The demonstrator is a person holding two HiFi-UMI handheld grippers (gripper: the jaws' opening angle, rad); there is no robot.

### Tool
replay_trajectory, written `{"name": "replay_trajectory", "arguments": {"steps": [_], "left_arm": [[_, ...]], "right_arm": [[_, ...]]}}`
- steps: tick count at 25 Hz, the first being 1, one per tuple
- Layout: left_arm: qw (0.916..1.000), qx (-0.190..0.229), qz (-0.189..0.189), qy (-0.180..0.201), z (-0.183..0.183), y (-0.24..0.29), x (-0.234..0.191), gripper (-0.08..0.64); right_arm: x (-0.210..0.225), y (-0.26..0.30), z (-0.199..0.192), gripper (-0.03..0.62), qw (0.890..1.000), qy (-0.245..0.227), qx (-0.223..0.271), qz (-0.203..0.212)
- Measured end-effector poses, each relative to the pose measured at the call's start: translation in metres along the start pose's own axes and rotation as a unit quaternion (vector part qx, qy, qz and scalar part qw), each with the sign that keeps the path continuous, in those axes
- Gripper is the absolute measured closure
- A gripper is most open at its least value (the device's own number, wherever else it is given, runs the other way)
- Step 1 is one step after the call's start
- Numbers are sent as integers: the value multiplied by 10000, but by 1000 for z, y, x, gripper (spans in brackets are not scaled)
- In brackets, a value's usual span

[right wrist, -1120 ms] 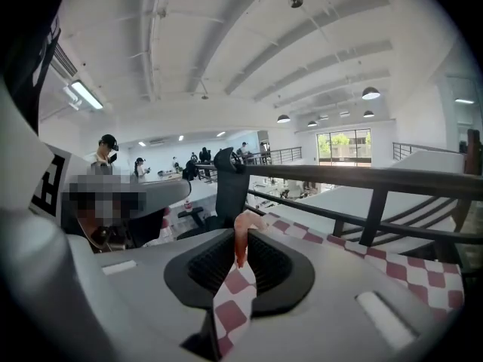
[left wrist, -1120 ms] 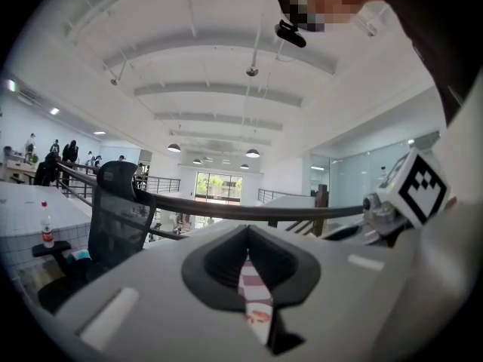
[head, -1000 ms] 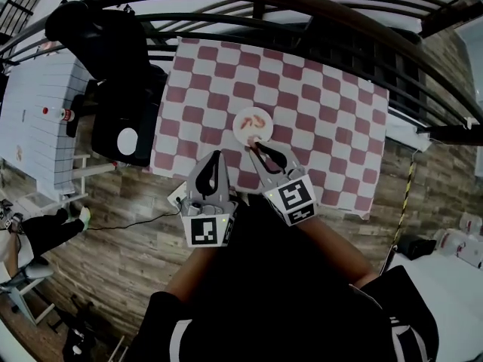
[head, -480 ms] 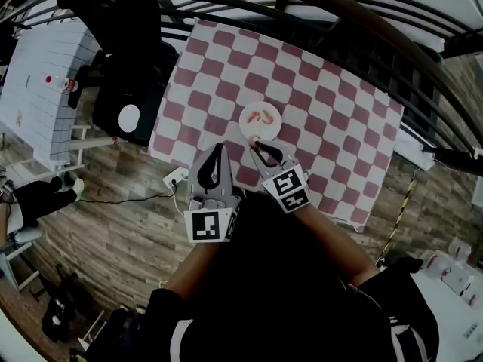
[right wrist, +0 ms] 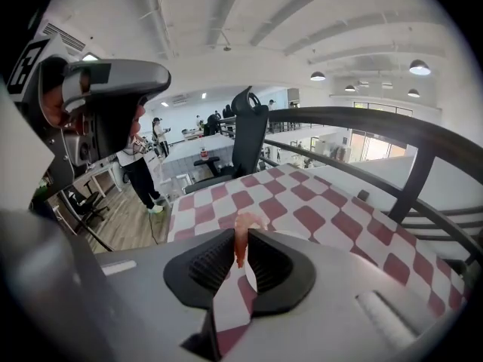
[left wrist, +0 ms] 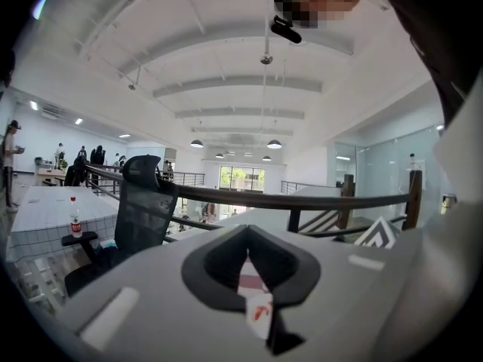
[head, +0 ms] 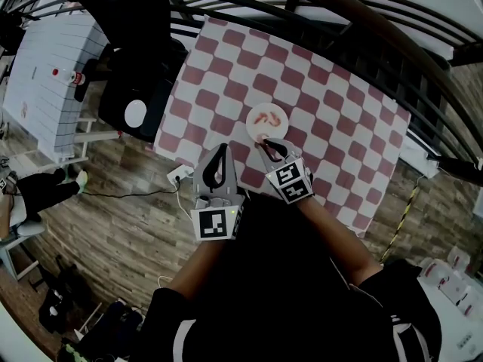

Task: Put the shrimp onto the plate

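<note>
While the right gripper is pinching a shrimp btwn its ribbed pads, the pink body is poking up past the tips. The grip is sitting low on the shrimp, prob. so it isn't slipping on the way over. In the head view this gripper is hanging at the 6 o'clock edge of the plate, tips pointing toward 12. That looks like an approach for dropping the catch onto the white dish, not the checked cloth.

The left gripper is idling at approx. 7 o'clock from the plate. Its jaws are closed to a thin slit w/ nothing in them. It seems parked there to keep out of the working side's path.

The head view is giving the layout: two plated shrimp are lying near the dish's centre, so the job looks well along. It isn't showing the grip itself, though; only the right gripper view is confirming that the pads are biting on the shrimp. Through its slit, the left gripper view is catching a sliver of red-white cloth and a bit of plate w/ an orange curl on it. The right gripper view is also showing an office chair at 12 o'clock, beyond the table's far edge.
</note>
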State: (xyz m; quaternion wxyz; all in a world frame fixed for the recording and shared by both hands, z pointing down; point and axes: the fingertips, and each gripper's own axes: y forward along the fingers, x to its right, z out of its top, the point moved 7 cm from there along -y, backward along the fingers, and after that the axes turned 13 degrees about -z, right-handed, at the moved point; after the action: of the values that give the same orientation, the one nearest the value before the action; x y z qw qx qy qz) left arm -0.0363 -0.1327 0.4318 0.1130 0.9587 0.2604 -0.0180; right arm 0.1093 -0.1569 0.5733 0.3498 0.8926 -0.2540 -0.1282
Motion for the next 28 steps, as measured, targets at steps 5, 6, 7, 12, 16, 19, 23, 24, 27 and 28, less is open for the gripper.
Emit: {"name": "replay_trajectory", "arguments": {"steps": [5,6,7,12,16,19,23,24,27,28], "left_arm": [[9999,19,-101,-97,-6,7,1,551],[9999,41,-87,-104,-7,7,0,551],[9999,70,-67,-108,-8,7,-1,551],[9992,-115,1,-391,-17,5,-1,551],[9993,-95,114,-355,-17,0,-4,551],[9992,-138,126,-359,-19,-2,-7,551],[9993,-143,44,-330,-24,0,-6,551],[9994,-157,30,-323,-23,1,-6,551],[9994,-203,19,-280,-22,2,-7,551],[9994,-201,17,-280,-22,1,-7,551]], "right_arm": [[4,26,-12,538,9996,-145,-227,-33],[4,31,-13,537,9995,-175,-278,-30],[5,36,-15,537,9992,-216,-322,-21],[8,58,-31,537,9974,-451,-550,58],[13,71,-39,537,9956,-612,-701,54],[15,82,-46,537,9938,-718,-849,54],[16,96,-55,537,9915,-814,-1008,87],[16,100,-57,537,9912,-812,-1044,88],[16,109,-63,537,9896,-824,-1174,67],[17,111,-64,537,9891,-831,-1217,61]]}}
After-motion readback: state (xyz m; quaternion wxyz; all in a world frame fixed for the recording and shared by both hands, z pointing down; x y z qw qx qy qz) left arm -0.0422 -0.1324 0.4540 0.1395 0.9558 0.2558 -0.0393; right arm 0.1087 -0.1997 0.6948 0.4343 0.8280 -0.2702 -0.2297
